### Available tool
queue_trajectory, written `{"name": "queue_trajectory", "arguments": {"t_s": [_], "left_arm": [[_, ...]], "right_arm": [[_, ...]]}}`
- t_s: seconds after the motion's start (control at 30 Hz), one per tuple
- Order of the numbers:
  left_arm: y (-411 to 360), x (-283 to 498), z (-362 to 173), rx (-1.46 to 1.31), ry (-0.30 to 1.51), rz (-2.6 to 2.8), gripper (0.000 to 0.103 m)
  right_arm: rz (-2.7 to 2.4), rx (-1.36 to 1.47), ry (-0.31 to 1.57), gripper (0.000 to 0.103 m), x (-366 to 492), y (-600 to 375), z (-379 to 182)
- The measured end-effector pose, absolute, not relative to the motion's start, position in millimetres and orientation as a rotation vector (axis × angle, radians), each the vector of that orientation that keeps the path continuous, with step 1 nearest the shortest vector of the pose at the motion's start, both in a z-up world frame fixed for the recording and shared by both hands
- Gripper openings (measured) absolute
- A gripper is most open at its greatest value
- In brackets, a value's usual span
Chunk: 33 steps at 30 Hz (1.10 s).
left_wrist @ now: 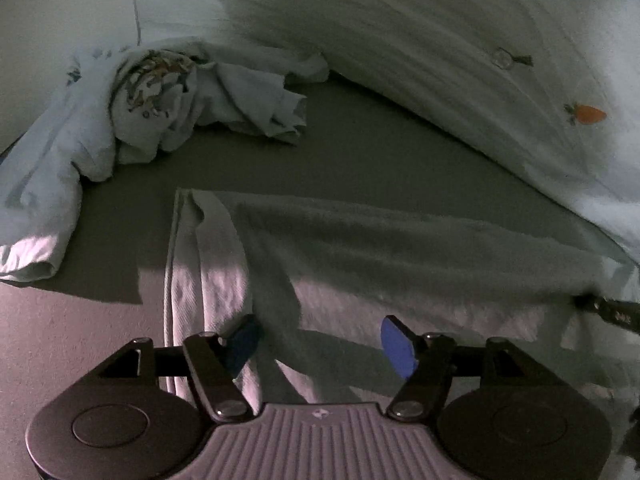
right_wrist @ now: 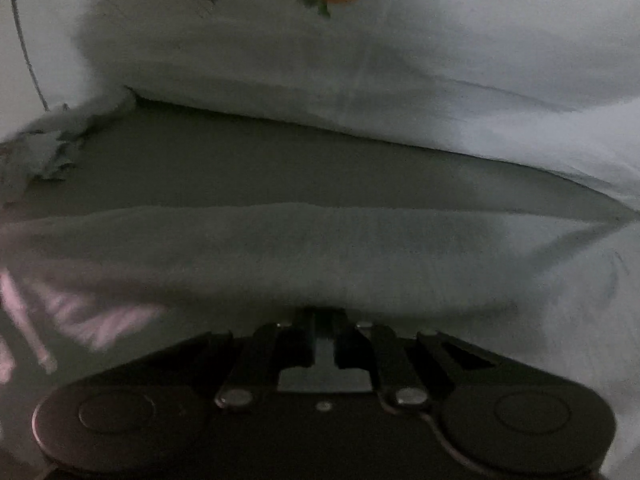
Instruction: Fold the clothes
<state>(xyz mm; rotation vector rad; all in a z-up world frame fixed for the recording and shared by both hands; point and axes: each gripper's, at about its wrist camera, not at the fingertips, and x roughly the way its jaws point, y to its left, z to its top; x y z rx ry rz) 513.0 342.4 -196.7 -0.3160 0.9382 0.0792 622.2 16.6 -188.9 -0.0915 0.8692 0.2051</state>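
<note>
Left wrist view: left gripper (left_wrist: pixel 320 346), fingers apart, empty, poised over a pale garment (left_wrist: pixel 360 264) spread flat on the grey bed surface (left_wrist: pixel 360 140); crumpled printed garment (left_wrist: pixel 132 120) lies beyond, unfolded; carrot-print bedding (left_wrist: pixel 480 80) behind.

Right wrist view: right gripper (right_wrist: pixel 323 320), fingers together, apparently clamped on the pale garment's near edge.

Progress: folding looks barely begun; both garments remain

Dim grey bed sheet (left_wrist: pixel 380 140) under a white carrot-embroidered duvet (left_wrist: pixel 460 60), pale wall (left_wrist: pixel 60 20) behind.
</note>
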Motion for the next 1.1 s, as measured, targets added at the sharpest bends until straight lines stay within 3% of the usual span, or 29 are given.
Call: {"name": "queue_trajectory", "arguments": {"t_s": [0.3,0.37,0.43,0.6,0.73,1.1], "left_arm": [[360.2,514.9,-192.4,-0.311,0.927,0.197,0.069],[367.1,514.2,-191.3,-0.305,0.929,0.223,0.075],[376.0,513.2,-194.2,-0.258,0.951,0.300,0.078],[408.9,495.7,-195.4,-0.347,0.914,0.255,0.079],[423.2,486.3,-196.1,-0.339,0.915,0.230,0.079],[478.0,466.3,-202.2,-0.640,0.836,0.050,0.082]], "right_arm": [[0.179,-0.067,0.842,0.011,682.2,9.9,-182.0],[0.164,-0.069,0.826,0.020,671.6,11.2,-172.8],[0.168,-0.097,0.790,0.048,644.8,17.2,-163.0],[0.204,-0.129,0.781,0.053,538.7,52.4,-148.8],[0.259,-0.140,0.757,0.079,451.9,107.1,-144.2],[0.703,-0.458,0.618,0.079,332.9,266.2,-157.3]]}}
